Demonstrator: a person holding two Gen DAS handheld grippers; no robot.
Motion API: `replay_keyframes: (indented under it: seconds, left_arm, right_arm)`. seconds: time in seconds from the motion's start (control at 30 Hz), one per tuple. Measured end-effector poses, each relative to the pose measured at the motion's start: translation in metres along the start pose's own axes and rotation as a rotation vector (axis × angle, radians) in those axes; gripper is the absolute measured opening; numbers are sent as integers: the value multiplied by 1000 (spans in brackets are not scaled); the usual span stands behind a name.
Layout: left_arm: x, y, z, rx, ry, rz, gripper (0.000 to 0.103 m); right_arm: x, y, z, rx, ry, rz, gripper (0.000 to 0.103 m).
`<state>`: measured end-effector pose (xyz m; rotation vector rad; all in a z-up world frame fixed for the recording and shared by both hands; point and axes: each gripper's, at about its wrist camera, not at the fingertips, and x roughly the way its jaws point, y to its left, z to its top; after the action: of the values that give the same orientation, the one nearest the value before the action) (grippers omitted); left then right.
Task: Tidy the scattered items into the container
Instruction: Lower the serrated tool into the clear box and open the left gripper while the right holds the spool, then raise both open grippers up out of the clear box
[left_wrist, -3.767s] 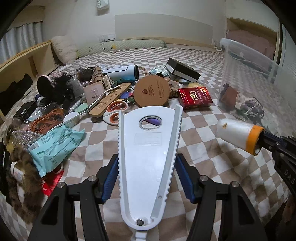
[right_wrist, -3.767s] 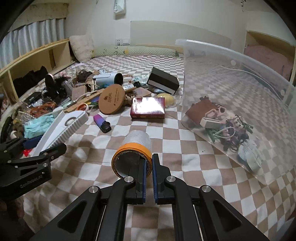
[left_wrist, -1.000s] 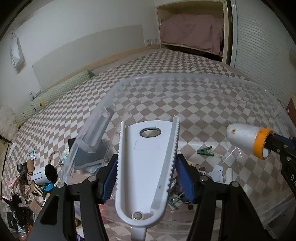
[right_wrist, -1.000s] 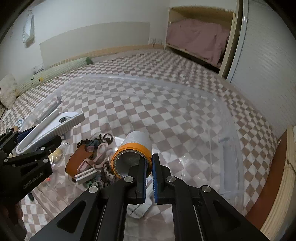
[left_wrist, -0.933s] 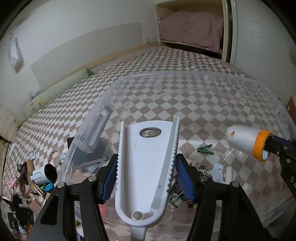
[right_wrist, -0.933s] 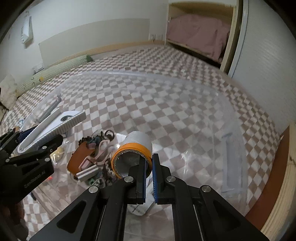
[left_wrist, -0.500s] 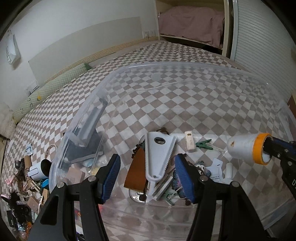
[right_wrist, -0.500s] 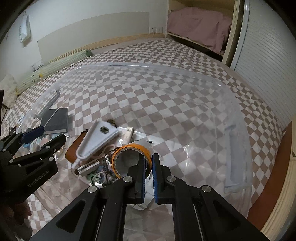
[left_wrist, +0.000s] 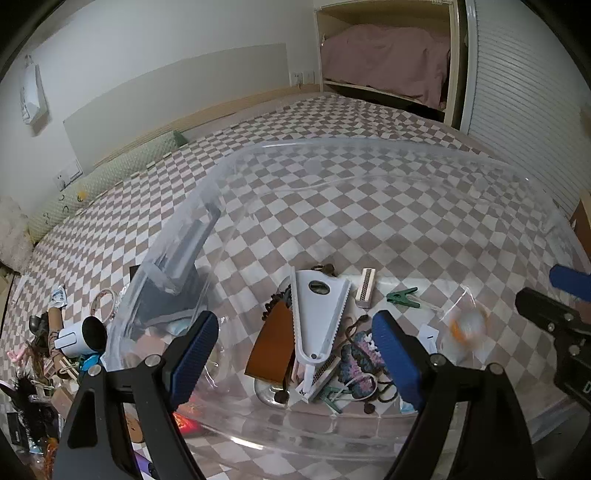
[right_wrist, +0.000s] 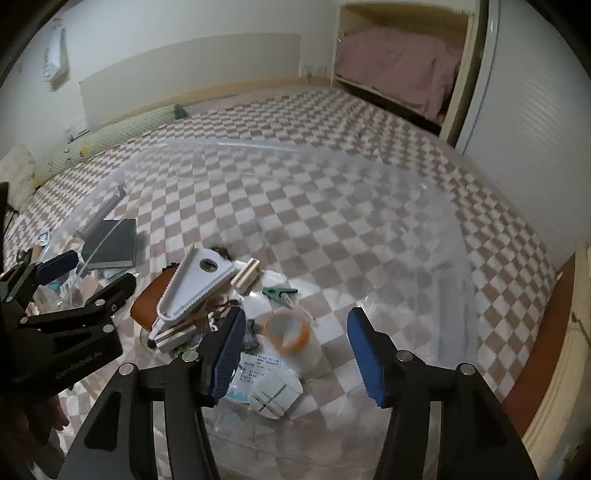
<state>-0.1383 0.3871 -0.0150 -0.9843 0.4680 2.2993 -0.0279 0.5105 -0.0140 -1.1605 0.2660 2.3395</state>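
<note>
Both grippers hang over the clear plastic container (left_wrist: 332, 147) on the checkered bed. My left gripper (left_wrist: 295, 354) is open with nothing between its fingers. Below it, the white triangular toothed tool (left_wrist: 317, 317) lies on the pile inside the container. My right gripper (right_wrist: 297, 347) is open too. The white roll with the orange rim (right_wrist: 288, 328) is a blur just below it, inside the container; the left wrist view shows this roll (left_wrist: 465, 328) blurred as well. The left gripper (right_wrist: 88, 277) appears at the left, the right gripper (left_wrist: 550, 291) at the right edge.
In the container lie a brown leather piece (left_wrist: 271, 347), a green clip (left_wrist: 402, 295), small combs, cords and a paper packet (right_wrist: 266, 391). Outside its left wall are a dark box (right_wrist: 110, 245), a white cup (left_wrist: 79, 338) and scattered clutter. An alcove with pink bedding (left_wrist: 388, 62) is behind.
Both grippers came from the clutter to over the container. The left opened and the white tool fell onto the pile. The right has just opened and the roll is dropping.
</note>
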Motion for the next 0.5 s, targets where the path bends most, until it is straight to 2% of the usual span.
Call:
replay_keyframes:
  seconds: [0.23, 0.5]
  left_arm:
    - [-15, 0, 0, 0, -41, -5, 86]
    - [-31, -3, -9, 45, -99, 57, 86]
  right_arm:
    - [-16, -1, 4, 12, -27, -6, 58]
    - [-19, 1, -1, 11, -36, -10, 58]
